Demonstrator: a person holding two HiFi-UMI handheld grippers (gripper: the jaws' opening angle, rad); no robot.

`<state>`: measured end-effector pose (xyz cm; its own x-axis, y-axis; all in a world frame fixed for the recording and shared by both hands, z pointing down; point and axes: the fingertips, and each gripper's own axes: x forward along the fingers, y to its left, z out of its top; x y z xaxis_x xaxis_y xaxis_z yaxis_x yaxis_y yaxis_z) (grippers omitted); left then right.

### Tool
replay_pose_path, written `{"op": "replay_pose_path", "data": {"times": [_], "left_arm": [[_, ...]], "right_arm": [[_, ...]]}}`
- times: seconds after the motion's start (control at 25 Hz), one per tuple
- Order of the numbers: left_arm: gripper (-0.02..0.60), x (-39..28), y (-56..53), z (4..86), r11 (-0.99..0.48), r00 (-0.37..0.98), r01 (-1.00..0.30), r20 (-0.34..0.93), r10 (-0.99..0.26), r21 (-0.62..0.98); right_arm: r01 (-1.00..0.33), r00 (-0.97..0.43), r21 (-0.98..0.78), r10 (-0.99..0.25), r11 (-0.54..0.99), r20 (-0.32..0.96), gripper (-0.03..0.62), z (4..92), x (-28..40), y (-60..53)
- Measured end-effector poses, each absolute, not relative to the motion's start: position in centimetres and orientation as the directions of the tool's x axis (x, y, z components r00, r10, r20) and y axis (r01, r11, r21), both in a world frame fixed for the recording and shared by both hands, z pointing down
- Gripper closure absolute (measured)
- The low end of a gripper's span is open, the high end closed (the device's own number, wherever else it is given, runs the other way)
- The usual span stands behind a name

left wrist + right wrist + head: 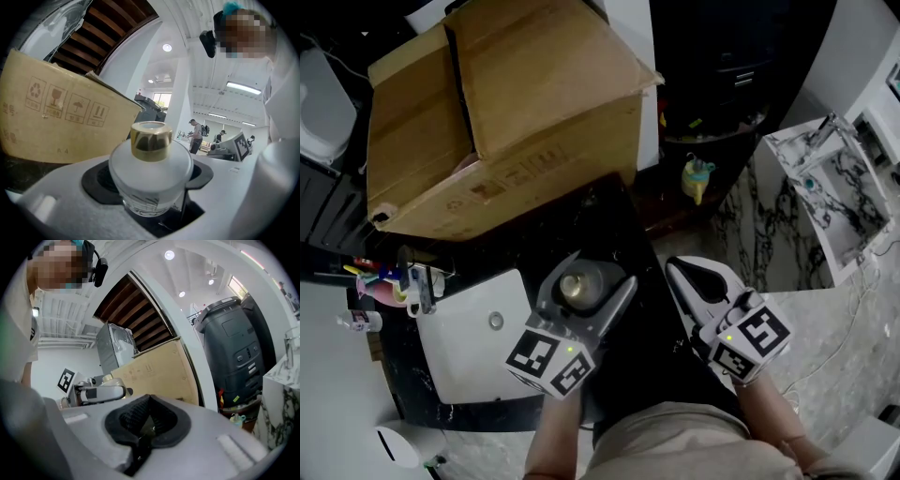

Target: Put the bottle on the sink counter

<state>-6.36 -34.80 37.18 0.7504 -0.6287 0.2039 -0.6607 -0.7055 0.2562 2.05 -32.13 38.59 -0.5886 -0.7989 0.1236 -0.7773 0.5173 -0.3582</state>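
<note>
**Bottle clamped in the left gripper, beside the sink**

The bottle (150, 164), a round frosted one with a gold cap, stands upright between the two fingers (622, 298) of the left gripper (587, 279). The fingers are spread wide and press on its body from either side, so the cap pokes up clear of them. Seen from the head view, the bottle is over the dark counter (614, 220), just right of the white sink (459, 361) and nearer than the cardboard box (502, 112). No view shows whether its base touches the counter.

The right gripper (686, 277) is well to the right of the bottle and apart from it. Its fingers are pressed together with nothing between them (its own view shows the black pads meeting).

The big cardboard box fills the far side of the counter, its near wall close beyond the bottle and its flaps open on top. At the far left edge of the sink stand a tap (423, 287) and a small cluster of coloured items (377, 279). On the right, on the floor past the counter, are a small yellow bottle (697, 178) and a white marbled stand (825, 187), both well away from the grippers.
</note>
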Motion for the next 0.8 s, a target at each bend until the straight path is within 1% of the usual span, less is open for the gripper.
{"op": "replay_pose_path", "data": {"times": [0.28, 0.4, 0.56, 0.68, 0.8], "left_arm": [[0.232, -6.3, -38.5, 39.1, -0.702, 0.744, -0.668, 0.249, -0.62, 0.248], [0.232, -6.2, -40.3, 40.1, -0.705, 0.753, -0.658, 0.244, -0.611, 0.266], [0.232, -6.1, -42.5, 41.4, -0.699, 0.745, -0.667, 0.265, -0.612, 0.258], [0.232, -6.0, -44.1, 42.4, -0.694, 0.736, -0.675, 0.286, -0.614, 0.248], [0.232, -6.0, -45.4, 43.6, -0.691, 0.728, -0.682, 0.313, -0.61, 0.239]], "right_arm": [[-0.804, -0.555, -0.357, -0.816, 0.476, 0.161, 0.591, 39.9, 3.0, -32.8], [-0.81, -0.542, -0.368, -0.823, 0.457, 0.171, 0.591, 40.5, 3.2, -33.0], [-0.801, -0.54, -0.391, -0.829, 0.453, 0.145, 0.591, 40.5, 2.8, -33.6], [-0.81, -0.53, -0.387, -0.833, 0.441, 0.161, 0.591, 41.1, 3.1, -33.9], [-0.801, -0.528, -0.409, -0.837, 0.436, 0.143, 0.591, 41.2, 3.1, -34.3]]}}
